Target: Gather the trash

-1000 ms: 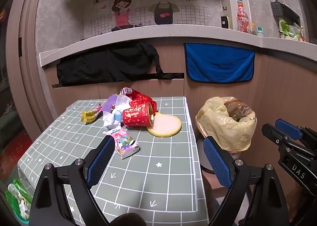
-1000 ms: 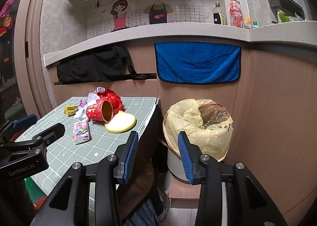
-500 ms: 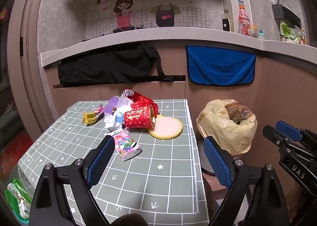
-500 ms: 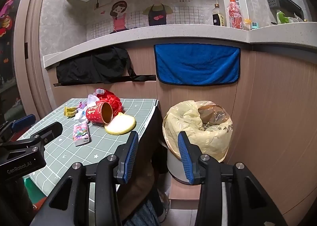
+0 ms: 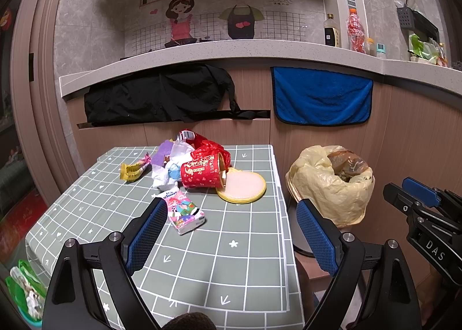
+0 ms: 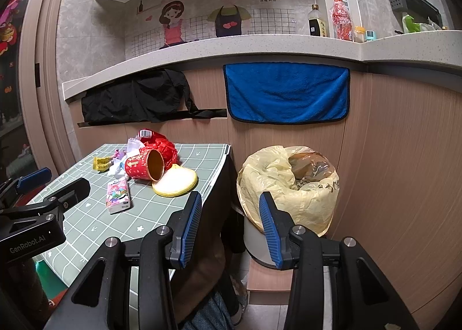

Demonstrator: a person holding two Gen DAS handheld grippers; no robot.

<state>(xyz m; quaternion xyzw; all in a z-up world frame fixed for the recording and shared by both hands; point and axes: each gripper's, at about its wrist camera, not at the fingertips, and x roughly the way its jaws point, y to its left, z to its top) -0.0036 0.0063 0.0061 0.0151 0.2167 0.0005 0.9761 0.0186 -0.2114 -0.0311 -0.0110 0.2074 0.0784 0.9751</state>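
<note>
A kitchen counter (image 5: 231, 52) of speckled stone is seen across the back, and below it a wooden panel wall on which a black cloth (image 5: 158, 93) and a blue towel (image 5: 322, 96) are hung. In front of the wall a table (image 5: 219, 257) covered with a green checked cloth is placed. Just beside its right edge a trash bin (image 6: 288, 182) lined with a yellow bag is found, already partly filled.

The trash is gathered at the far part of the table. A red paper cup (image 5: 202, 171) is lying on its side, with its open mouth turned to the right, and a round yellow lid (image 5: 242, 187) is touching it at the mouth. Behind the cup a red plastic bag (image 5: 212, 148) and some white crumpled paper (image 5: 167, 171) are piled together. A yellow wrapper (image 5: 132, 171) is lying a little apart to the left. Nearer to the camera a pink tissue pack (image 5: 186, 211) is lying alone.

The left gripper (image 5: 231, 231) is held above the near part of the table with its blue pads widely spread, and nothing is between them. The right gripper (image 6: 229, 224) is held lower, near the table edge and in front of the bin; its pads are also parted and nothing is pinched.
</note>
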